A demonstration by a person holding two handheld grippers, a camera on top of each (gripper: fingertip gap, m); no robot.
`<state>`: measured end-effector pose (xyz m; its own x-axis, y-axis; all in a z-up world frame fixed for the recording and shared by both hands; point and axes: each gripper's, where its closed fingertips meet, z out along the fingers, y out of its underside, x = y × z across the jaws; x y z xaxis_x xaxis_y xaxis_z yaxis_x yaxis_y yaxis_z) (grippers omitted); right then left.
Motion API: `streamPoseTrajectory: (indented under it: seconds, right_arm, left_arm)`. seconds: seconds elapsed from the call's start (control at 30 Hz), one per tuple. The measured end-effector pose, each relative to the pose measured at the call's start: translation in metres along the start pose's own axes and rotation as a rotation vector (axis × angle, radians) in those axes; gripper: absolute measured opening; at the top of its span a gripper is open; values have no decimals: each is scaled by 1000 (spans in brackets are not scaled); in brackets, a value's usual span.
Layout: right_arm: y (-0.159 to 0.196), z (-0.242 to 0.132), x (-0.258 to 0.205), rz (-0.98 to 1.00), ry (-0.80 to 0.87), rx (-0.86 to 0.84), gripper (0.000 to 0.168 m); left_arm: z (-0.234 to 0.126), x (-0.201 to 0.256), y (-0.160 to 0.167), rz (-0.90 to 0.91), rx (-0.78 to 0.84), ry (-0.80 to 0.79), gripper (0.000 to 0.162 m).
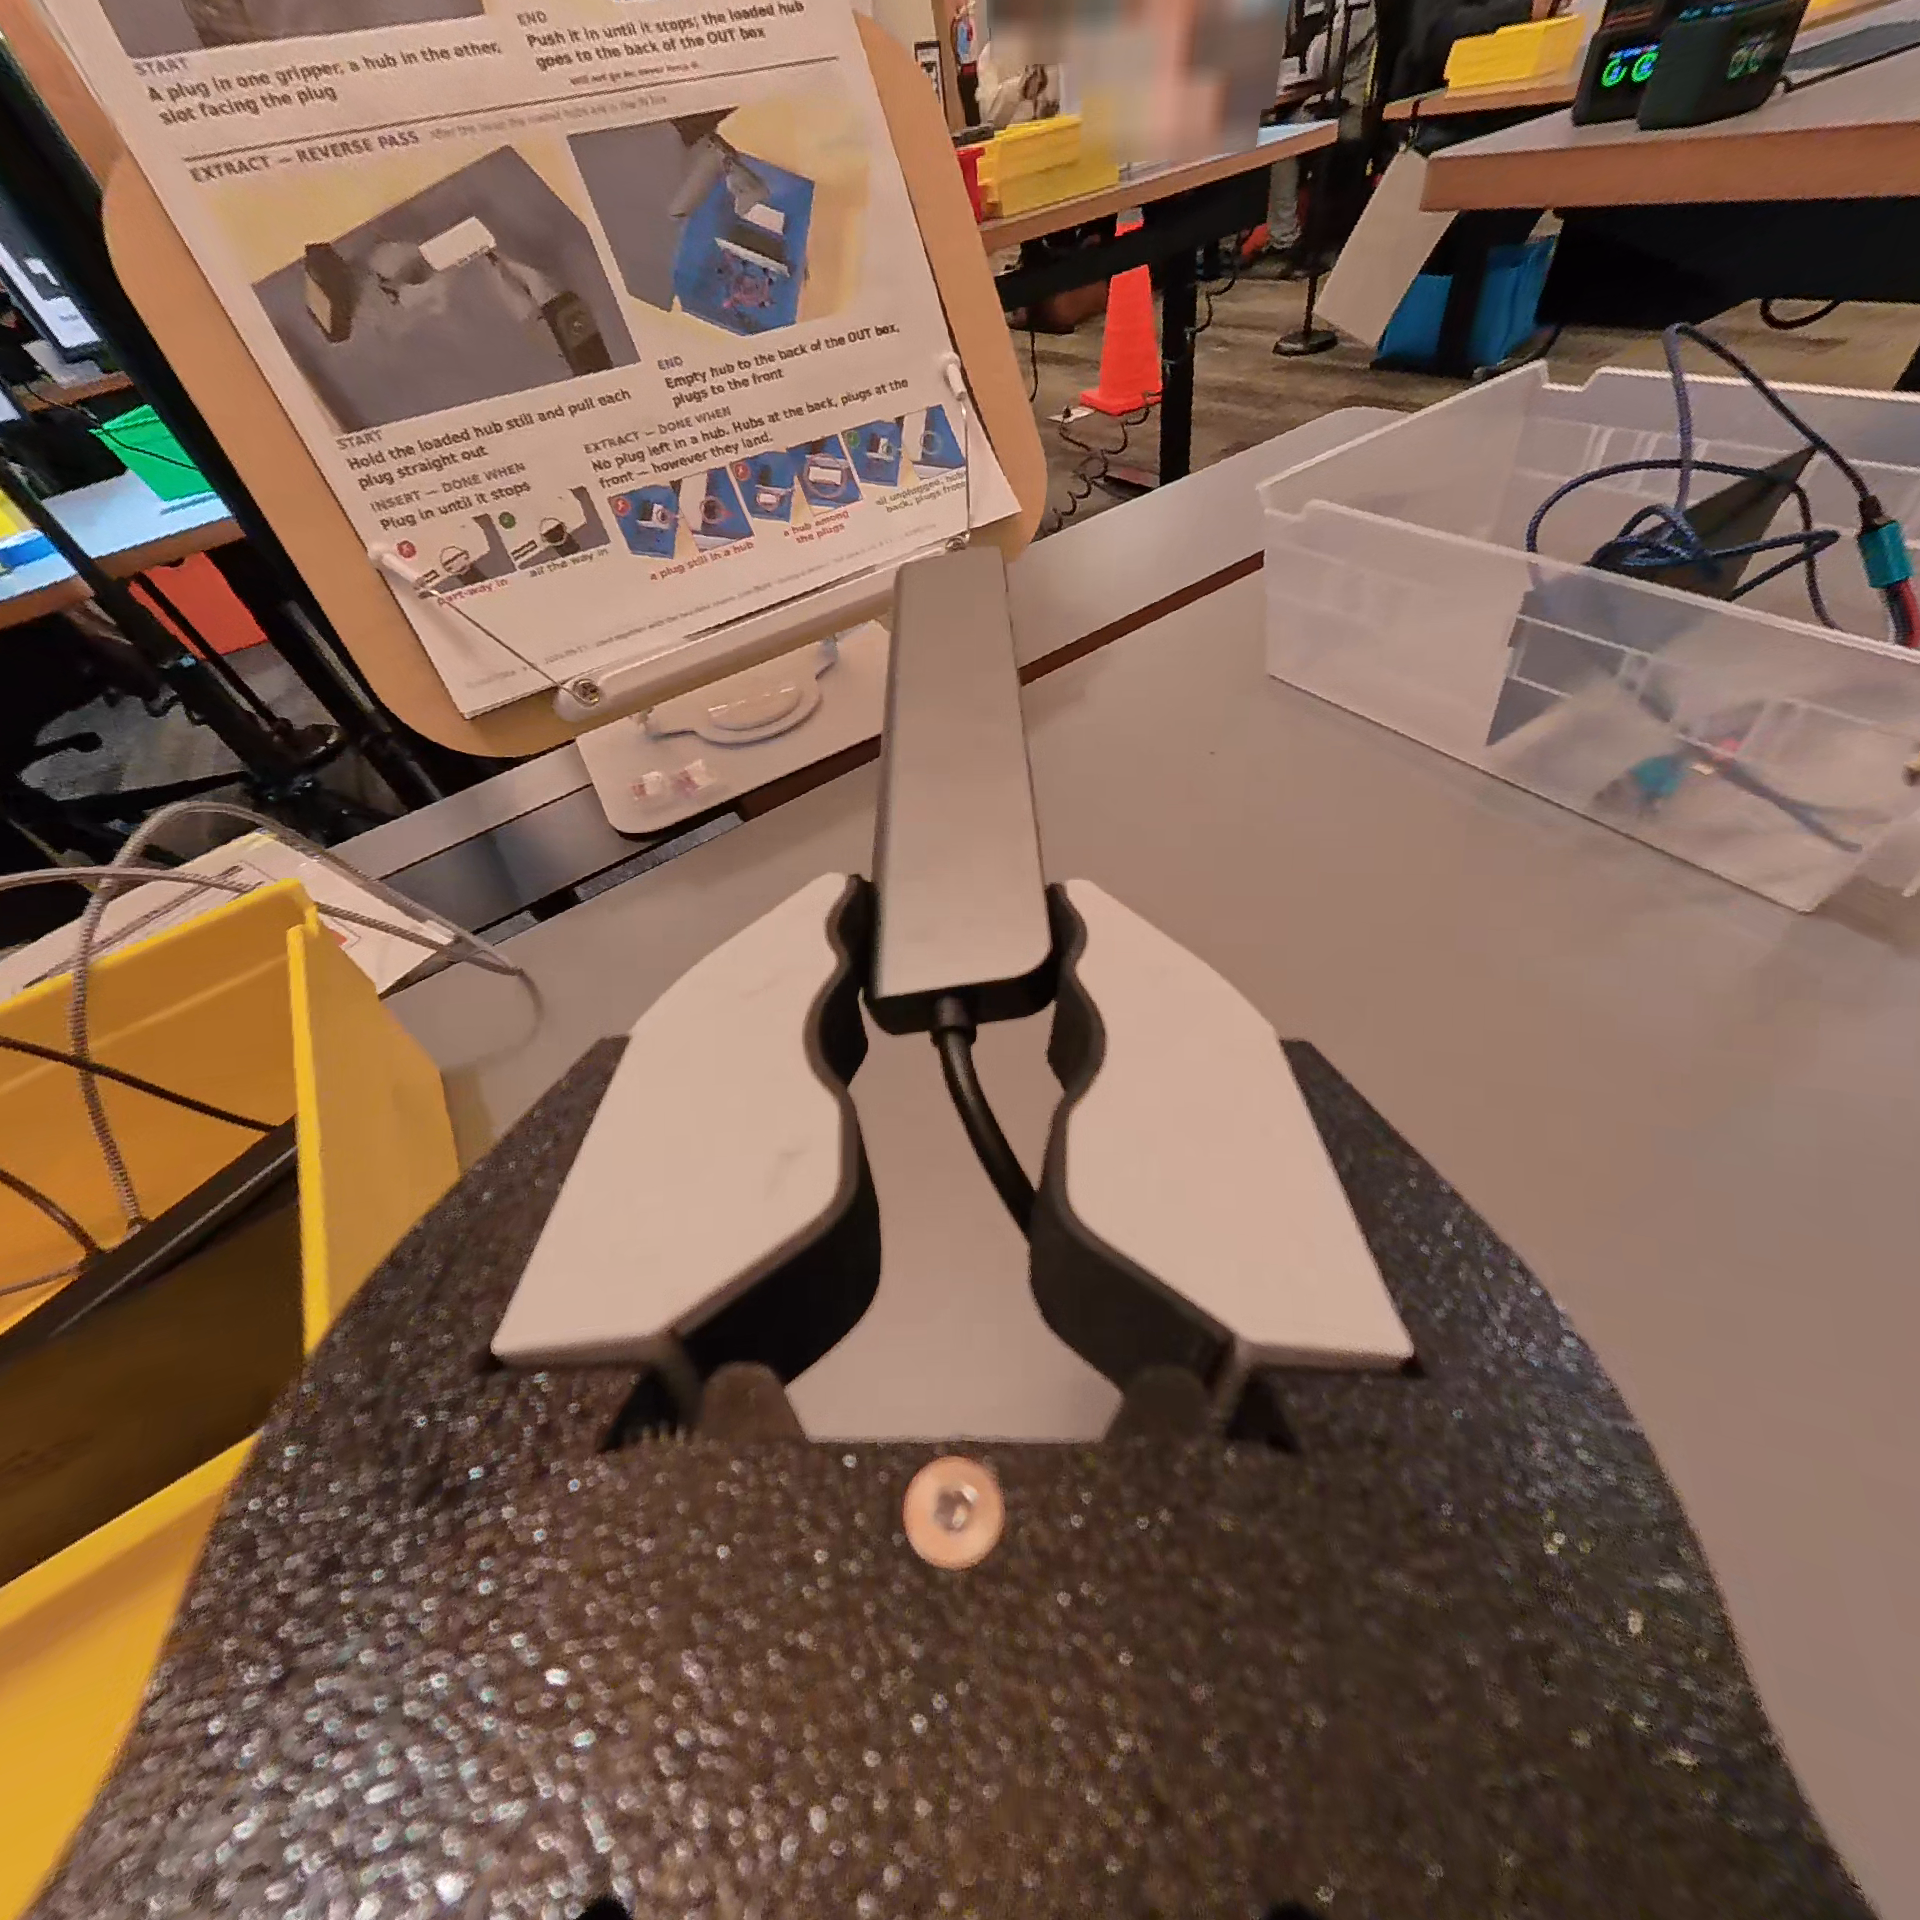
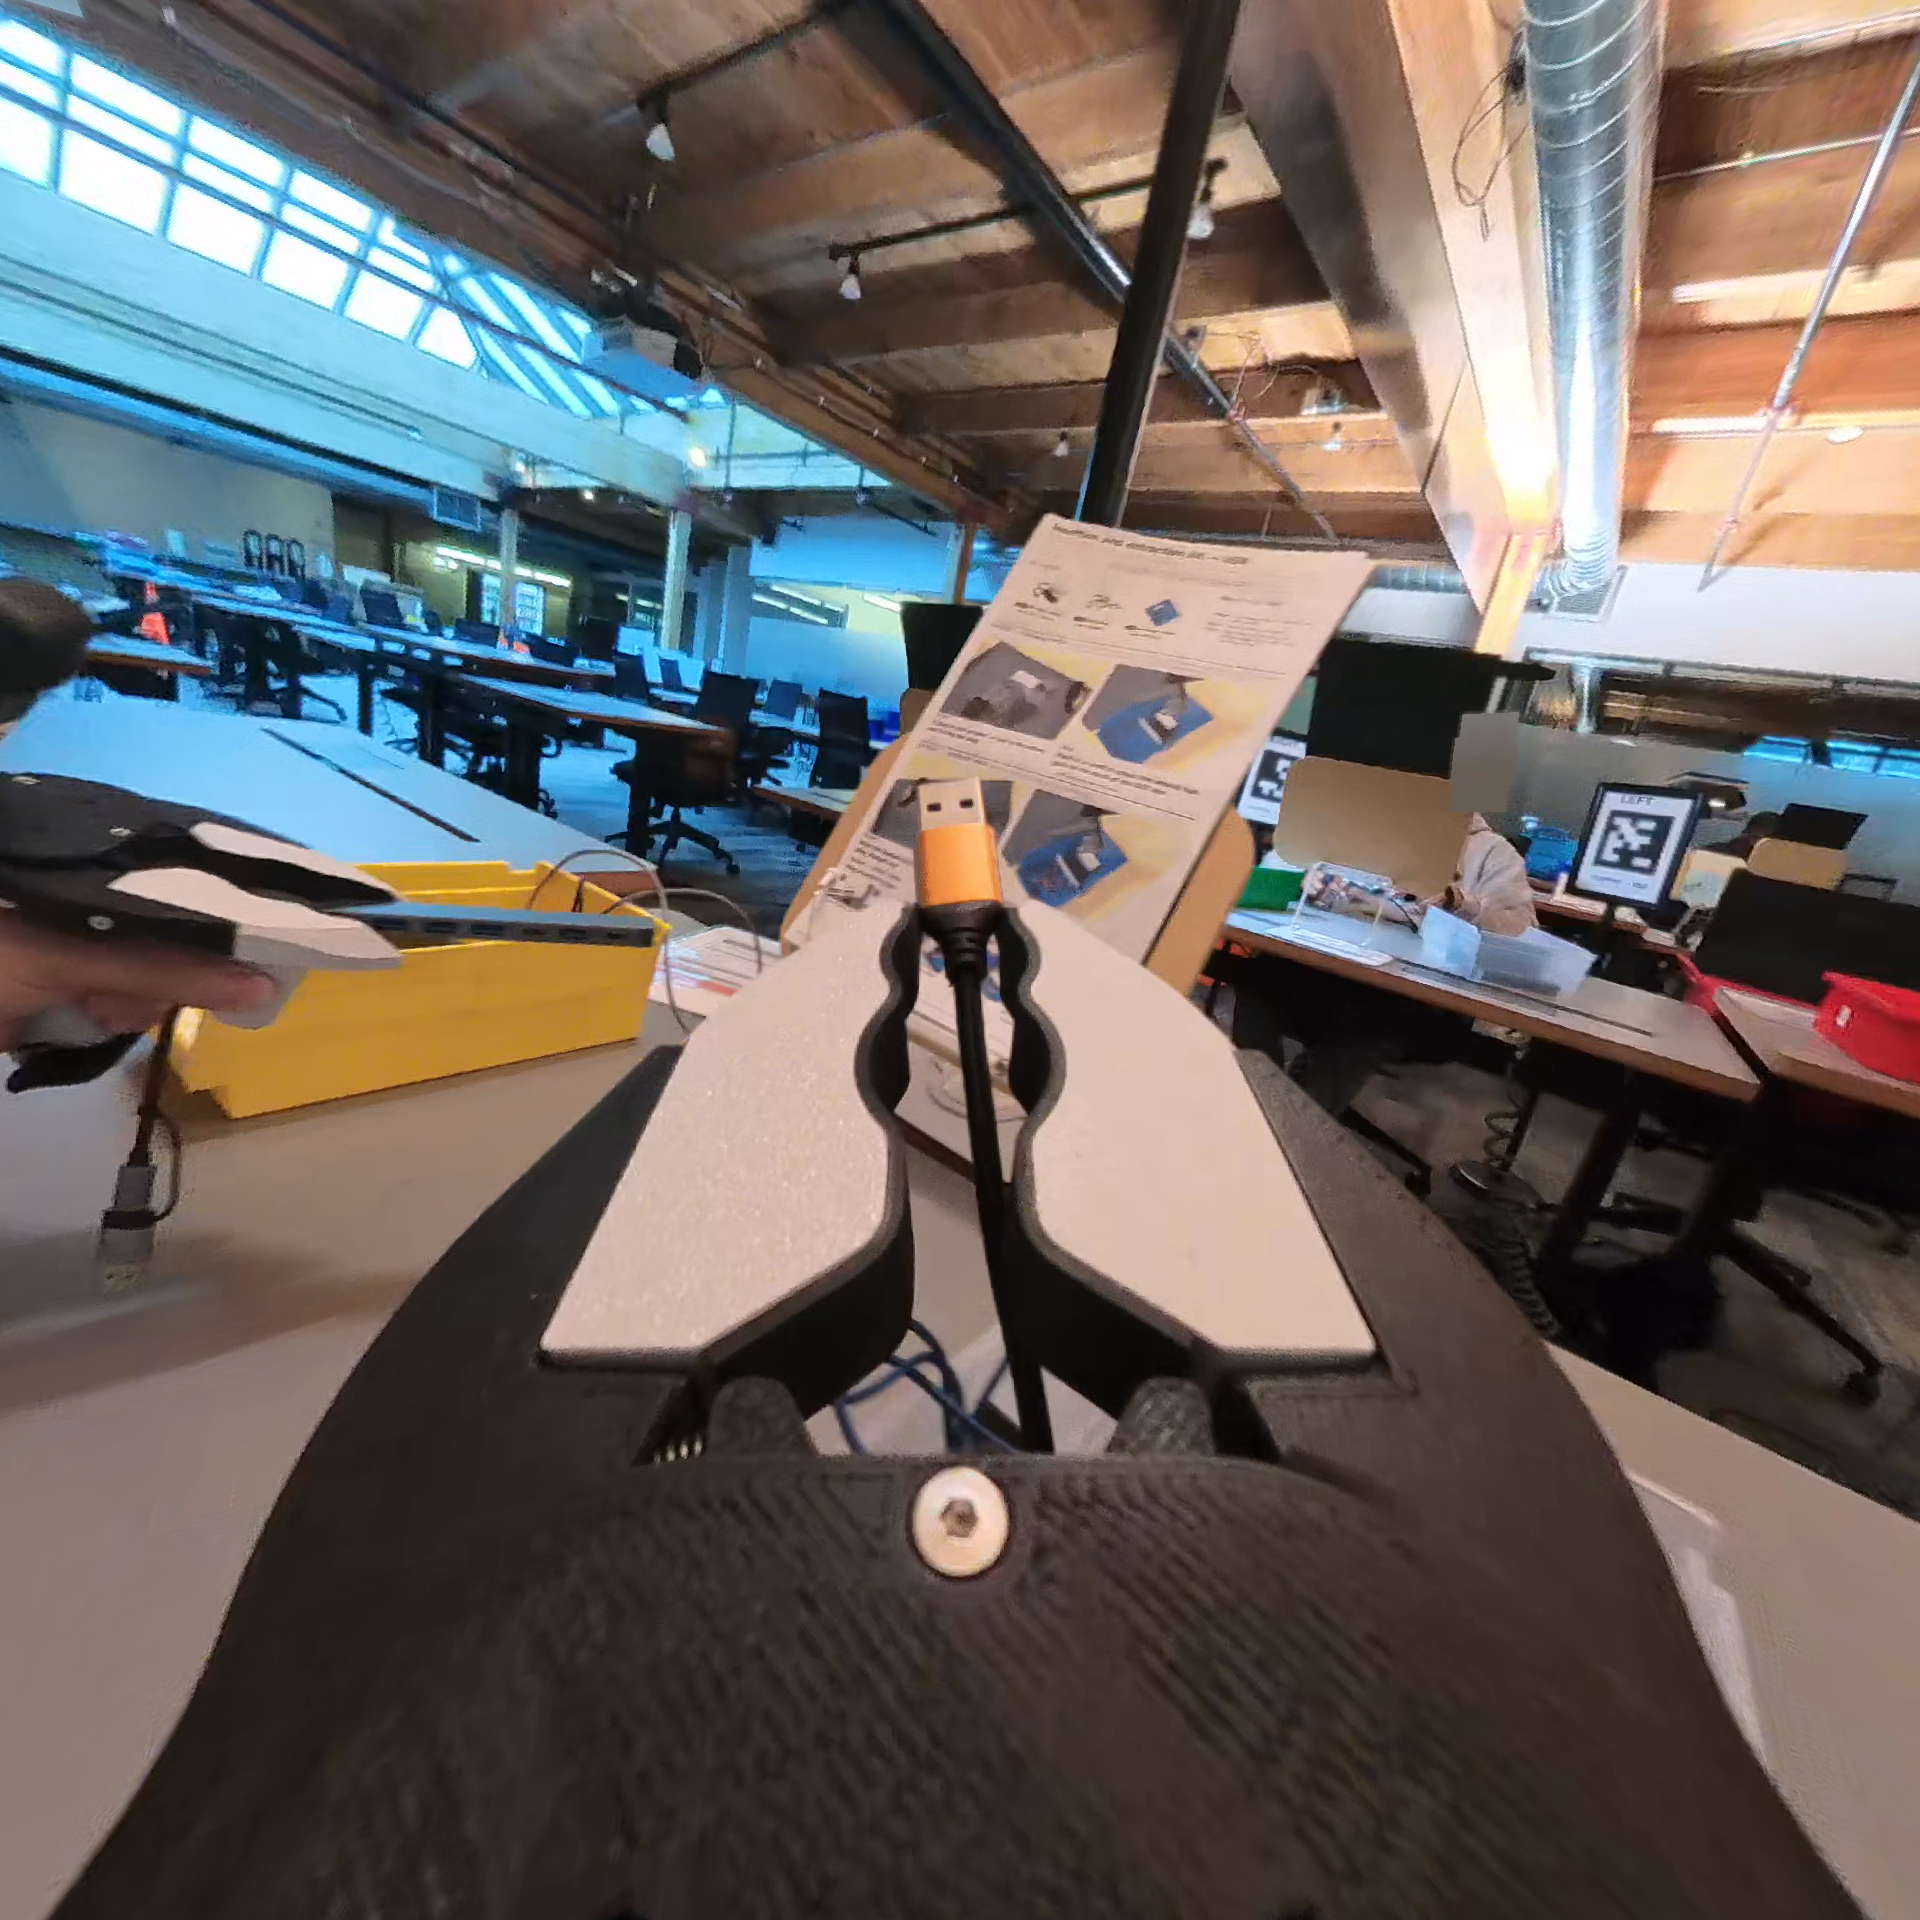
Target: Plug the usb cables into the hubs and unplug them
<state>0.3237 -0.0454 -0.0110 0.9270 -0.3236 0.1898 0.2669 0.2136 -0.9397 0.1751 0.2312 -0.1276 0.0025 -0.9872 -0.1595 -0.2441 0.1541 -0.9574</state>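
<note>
Left gripper (image 1: 956, 935) squeezing hub (image 1: 951, 769). Right gripper (image 2: 958, 935) squeezing orange plug (image 2: 956, 852). Held well apart above table (image 1: 1351, 1039). Not plugged yet; unplugging left too.

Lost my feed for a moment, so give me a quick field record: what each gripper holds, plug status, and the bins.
left gripper: shut on grey hub, its cable trailing back between the fingers
right gripper: shut on orange USB plug, metal tip pointing forward
plug status: apart from the hub, not inserted
yellow bin: behind the hub, on the table
clear bin: holds tangled cables
</note>
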Motion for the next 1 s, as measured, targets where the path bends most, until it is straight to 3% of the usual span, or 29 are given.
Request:
streamPoseTrajectory:
  seconds: [0.17,0.27,0.37,0.43,0.53,0.63,0.73,0.83,1.0]
  right_arm:
    - [12,-26,53,-13,156,64,15]
    - [52,-33,69,-75,202,-60,14]
    - [100,-35,62,17,125,-268,16]
    - [117,-37,52,-25,82,-379,31]
    - [111,-40,56,-157,128,-447,56]
    - [77,-35,51,-118,148,-385,69]
    - [43,-11,-8,-133,-74,-254,66]
    - [39,11,-88,-90,-389,-259,69]
    - [55,44,-174,-202,-650,-325,63]
  left_arm:
    - [2,8,0,3,0,24,31]
    - [1,10,-3,10,4,40,31]
    - [0,10,-4,20,2,46,31]
    - [-1,10,-5,16,5,59,31]
    - [-1,13,-5,13,3,84,31]
    - [1,22,-8,20,14,146,31]
    - [2,45,-13,27,50,294,31]
    - [-2,75,-18,77,95,492,31]
    - [-17,115,-16,273,92,712,31]
